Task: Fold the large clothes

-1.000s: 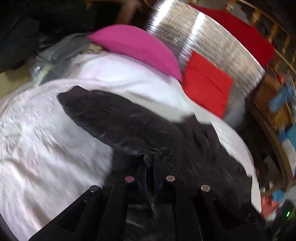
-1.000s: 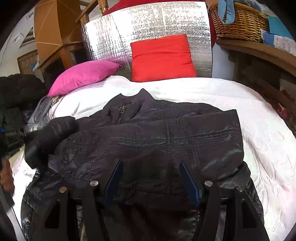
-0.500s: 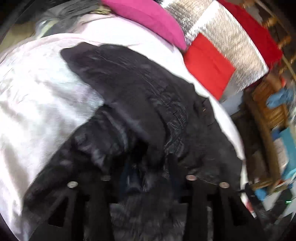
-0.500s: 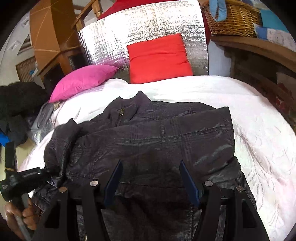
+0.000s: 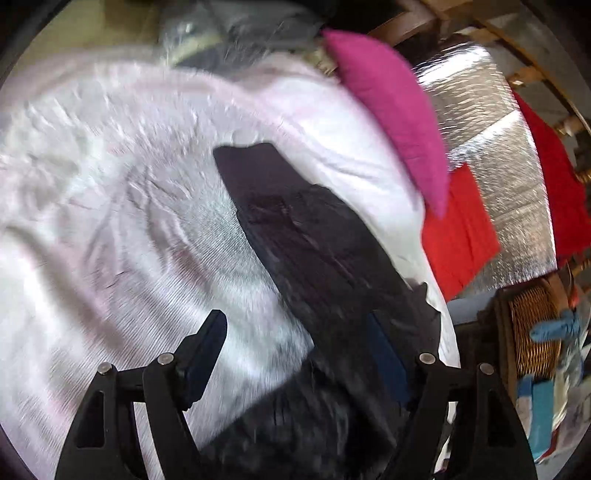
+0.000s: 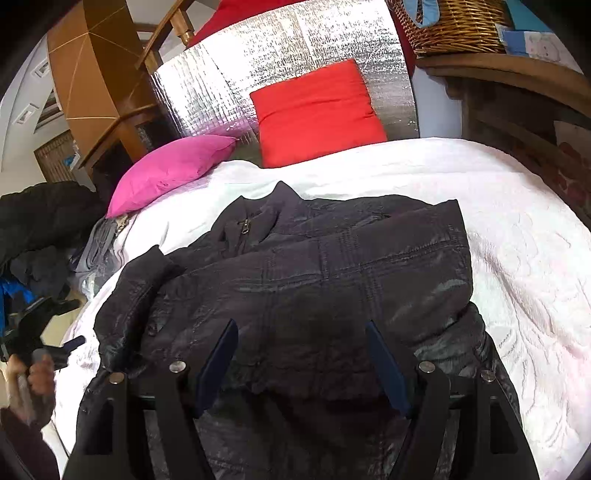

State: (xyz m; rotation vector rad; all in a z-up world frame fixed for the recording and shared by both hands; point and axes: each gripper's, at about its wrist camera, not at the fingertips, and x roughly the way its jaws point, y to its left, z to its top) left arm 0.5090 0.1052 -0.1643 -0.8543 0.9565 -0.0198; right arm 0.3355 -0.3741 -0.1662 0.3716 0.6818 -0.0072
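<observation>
Clutter first: pink pillow [image 6: 170, 166] left of centre and red pillow [image 6: 317, 114] top centre against a silver foil panel [image 6: 266, 62], wicker basket [image 6: 454, 26] upper right. Black jacket [image 6: 314, 288] lies on the white bedspread [image 6: 517, 229], mid-frame. Right gripper [image 6: 301, 363] spread wide above its lower half, holding nothing. Left gripper [image 5: 295, 354] also spread; a sleeve [image 5: 306, 236] runs between its fingers, ungripped, view blurred.

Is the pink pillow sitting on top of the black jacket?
No, the pink pillow lies on the white bedspread off to the side, apart from the black jacket.
</observation>
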